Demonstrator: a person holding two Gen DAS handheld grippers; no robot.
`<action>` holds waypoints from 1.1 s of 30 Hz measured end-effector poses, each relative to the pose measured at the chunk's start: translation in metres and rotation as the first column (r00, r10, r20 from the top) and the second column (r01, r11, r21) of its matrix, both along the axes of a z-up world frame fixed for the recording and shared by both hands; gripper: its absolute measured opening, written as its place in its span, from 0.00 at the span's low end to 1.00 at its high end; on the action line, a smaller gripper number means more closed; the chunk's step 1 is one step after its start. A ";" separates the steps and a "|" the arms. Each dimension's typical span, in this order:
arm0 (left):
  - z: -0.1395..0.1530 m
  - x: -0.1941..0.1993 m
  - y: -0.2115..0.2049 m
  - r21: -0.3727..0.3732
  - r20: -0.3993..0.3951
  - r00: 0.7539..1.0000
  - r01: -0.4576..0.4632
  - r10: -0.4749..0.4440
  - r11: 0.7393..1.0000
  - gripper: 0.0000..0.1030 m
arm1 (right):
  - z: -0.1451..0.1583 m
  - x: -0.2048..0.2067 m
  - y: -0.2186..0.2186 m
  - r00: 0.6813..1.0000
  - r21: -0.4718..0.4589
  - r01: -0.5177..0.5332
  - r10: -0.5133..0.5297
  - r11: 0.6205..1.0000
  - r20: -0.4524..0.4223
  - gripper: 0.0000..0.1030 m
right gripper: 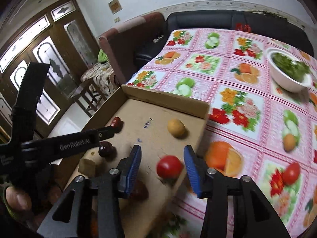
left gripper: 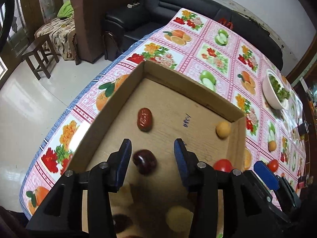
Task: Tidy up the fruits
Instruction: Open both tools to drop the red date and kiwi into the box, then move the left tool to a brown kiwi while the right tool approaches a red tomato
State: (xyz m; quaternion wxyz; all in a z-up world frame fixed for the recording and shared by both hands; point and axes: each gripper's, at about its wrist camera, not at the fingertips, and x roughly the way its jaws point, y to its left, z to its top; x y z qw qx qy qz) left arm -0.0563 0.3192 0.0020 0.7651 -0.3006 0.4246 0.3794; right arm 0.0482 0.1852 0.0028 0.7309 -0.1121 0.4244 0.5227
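A shallow cardboard tray [left gripper: 111, 107] with low raw-edged walls and a matte brown floor was set on a table covered by a glossy pink checked cloth [left gripper: 208, 39] printed with oranges, apples and flowers. On the tray floor a wrinkled, oval red date [left gripper: 144, 119] was seen lying apart from a smooth, rounded yellow fruit [left gripper: 223, 129] tucked into the far right corner.

The left gripper [left gripper: 152, 145], with black arms and blue ribbed pads, was held above the tray with its jaws parted moderately; a dark, shiny, rounded fruit [left gripper: 144, 161] was seen on the tray floor between and below the pads, not pressed by either. A pale lumpy piece [left gripper: 179, 218] nearer the camera was too blurred to be named, perhaps another fruit.

The right gripper [right gripper: 162, 152] was likewise held with its jaws moderately apart over the tray's right edge. A smooth, round red tomato [right gripper: 169, 166] was seen between its pads, blurred, with a gap on each side and nothing clamped. A second tomato [right gripper: 291, 173] and a small yellow fruit [right gripper: 289, 142] were left on the cloth, well apart from the tray. A white bowl [right gripper: 285, 83] of leafy greens was placed further back.
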 end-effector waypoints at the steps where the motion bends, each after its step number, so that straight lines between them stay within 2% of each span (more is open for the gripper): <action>1: 0.001 0.000 -0.003 -0.002 0.006 1.000 0.002 -0.002 1.000 0.42 | 0.001 0.002 -0.007 1.000 0.004 0.013 -0.013 1.000 -0.007 0.46; 8: 0.011 0.005 -0.025 -0.003 0.027 0.999 0.022 -0.022 1.000 0.42 | 0.006 0.017 -0.052 0.996 0.021 0.089 -0.088 0.996 -0.030 0.46; 11: 0.015 0.007 -0.035 0.006 0.034 0.999 0.032 -0.032 0.999 0.46 | 0.007 0.024 -0.069 0.992 0.028 0.120 -0.119 0.992 -0.033 0.47; 17: 0.020 0.014 -0.057 0.014 0.042 0.997 0.067 -0.068 0.998 0.47 | 0.007 0.039 -0.103 0.983 0.029 0.180 -0.179 0.983 -0.039 0.49; 33: 0.020 0.049 -0.116 -0.011 0.069 0.979 0.191 -0.190 0.981 0.46 | -0.004 0.073 -0.159 0.956 0.008 0.289 -0.288 0.957 -0.053 0.50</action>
